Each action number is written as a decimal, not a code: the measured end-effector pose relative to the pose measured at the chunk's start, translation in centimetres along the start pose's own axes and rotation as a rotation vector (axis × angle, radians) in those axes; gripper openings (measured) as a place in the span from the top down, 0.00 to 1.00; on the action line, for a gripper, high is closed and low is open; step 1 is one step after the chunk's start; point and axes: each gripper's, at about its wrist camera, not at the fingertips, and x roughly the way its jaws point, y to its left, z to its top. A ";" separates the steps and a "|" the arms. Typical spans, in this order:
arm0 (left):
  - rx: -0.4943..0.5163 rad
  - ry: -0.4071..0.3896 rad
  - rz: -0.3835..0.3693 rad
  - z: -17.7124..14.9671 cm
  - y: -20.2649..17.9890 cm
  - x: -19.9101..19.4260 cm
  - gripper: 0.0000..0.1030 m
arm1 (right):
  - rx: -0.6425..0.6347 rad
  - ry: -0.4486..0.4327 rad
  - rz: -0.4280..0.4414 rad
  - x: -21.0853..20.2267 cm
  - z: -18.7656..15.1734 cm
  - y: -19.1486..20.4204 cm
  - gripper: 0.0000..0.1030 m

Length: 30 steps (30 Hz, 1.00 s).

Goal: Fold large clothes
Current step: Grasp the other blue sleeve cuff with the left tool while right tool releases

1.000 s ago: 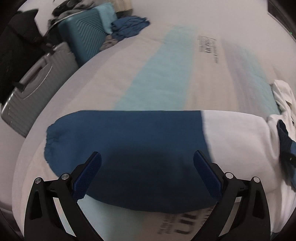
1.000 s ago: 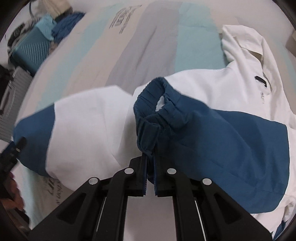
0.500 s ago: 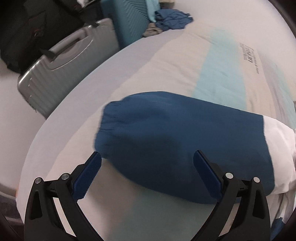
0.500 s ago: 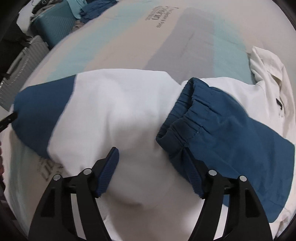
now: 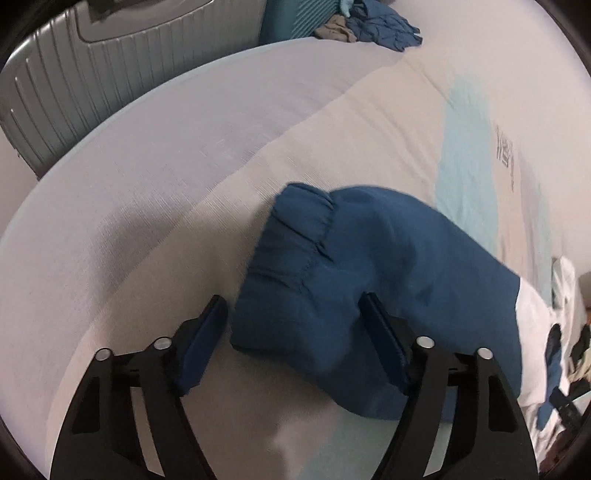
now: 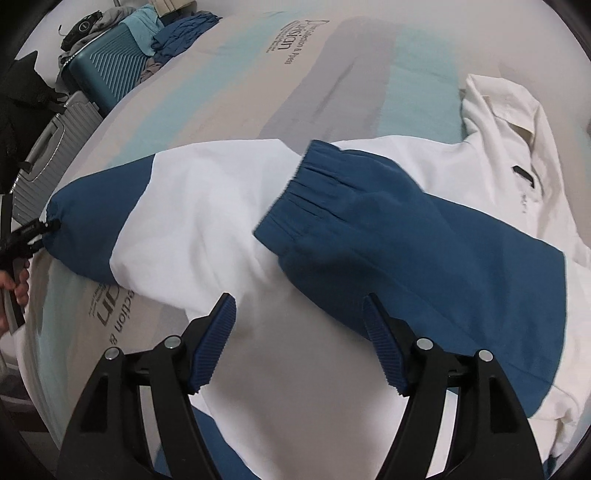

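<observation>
A white and blue jacket [image 6: 207, 206] lies spread on the bed. Its right sleeve is folded across the white body, with the blue elastic cuff [image 6: 306, 199] lying flat. My right gripper [image 6: 299, 332] hovers just short of it, open, with nothing between the fingers. The other sleeve stretches out to the left. In the left wrist view its blue cuff end [image 5: 295, 229] sits between the jaws of my left gripper [image 5: 295, 332], which are closing; the pads do not squeeze the fabric. The right wrist view shows that left gripper [image 6: 29, 236] at the sleeve's tip.
The bed [image 6: 295, 92] has a striped cover with printed lettering, and its rounded edge falls away on the left. Beside it stand a grey suitcase [image 5: 92, 74] and a teal suitcase [image 6: 107, 62]. A heap of blue clothes [image 5: 384, 26] lies at the far corner.
My right gripper opened and let go of the blue cuff, which now lies on the jacket. My left gripper slid along the other sleeve to its cuff, and its jaws have narrowed.
</observation>
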 end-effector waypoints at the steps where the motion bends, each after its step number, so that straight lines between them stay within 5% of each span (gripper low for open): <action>1: 0.007 0.005 0.008 0.0 0.0 0.0 0.39 | -0.001 -0.002 -0.005 -0.3 -0.1 -0.3 0.34; 4: 0.036 0.014 0.027 0.0 -0.4 -0.1 0.60 | 0.019 0.005 -0.015 -0.7 -0.4 -1.3 0.34; 9: 0.076 -0.001 0.055 -0.2 -0.6 -0.9 0.75 | 0.072 0.018 -0.027 -0.9 -1.0 -2.9 0.34; 20: 0.192 -0.129 0.118 -1.9 -6.9 -6.4 0.76 | 0.141 0.005 -0.072 -3.1 -2.0 -6.7 0.34; 24: 0.266 -0.198 0.150 -3.6 -12.6 -8.7 0.76 | 0.202 -0.010 -0.082 -4.0 -3.0 -9.9 0.34; 30: 0.385 -0.198 0.074 -7.6 -23.4 -9.1 0.76 | 0.301 -0.032 -0.094 -6.0 -5.2 -16.3 0.34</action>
